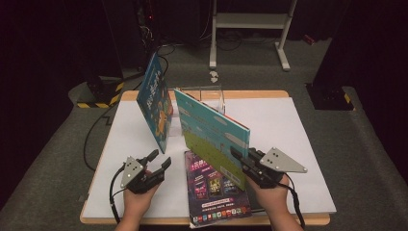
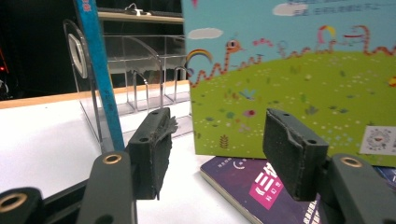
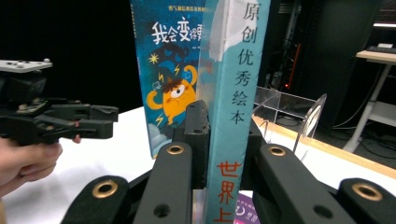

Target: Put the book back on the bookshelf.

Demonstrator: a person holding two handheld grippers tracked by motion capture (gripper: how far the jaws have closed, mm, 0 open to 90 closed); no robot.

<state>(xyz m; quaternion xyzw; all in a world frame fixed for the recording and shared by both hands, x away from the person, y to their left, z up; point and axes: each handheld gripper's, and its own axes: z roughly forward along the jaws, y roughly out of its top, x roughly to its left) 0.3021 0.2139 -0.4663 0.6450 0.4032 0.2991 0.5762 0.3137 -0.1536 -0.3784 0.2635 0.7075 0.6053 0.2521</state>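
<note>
A picture book (image 1: 211, 130) with a blue sky and green meadow cover stands upright on its edge over the table's middle. My right gripper (image 1: 236, 155) is shut on its near spine edge; in the right gripper view the jaws clamp the teal spine (image 3: 233, 93) with red and black characters. A blue book with an orange monster (image 1: 155, 103) stands tilted in the clear acrylic rack (image 1: 209, 94) at the back. My left gripper (image 1: 161, 157) hovers open and holds nothing, left of the meadow book (image 2: 299, 84). A purple book (image 1: 214, 190) lies flat under the held one.
The white table top (image 1: 288, 125) has free room to the right and at the front left. The rack's clear dividers (image 2: 140, 74) stand just behind the blue book's edge (image 2: 100, 74). The other hand's gripper (image 3: 114, 120) appears at the left of the right gripper view.
</note>
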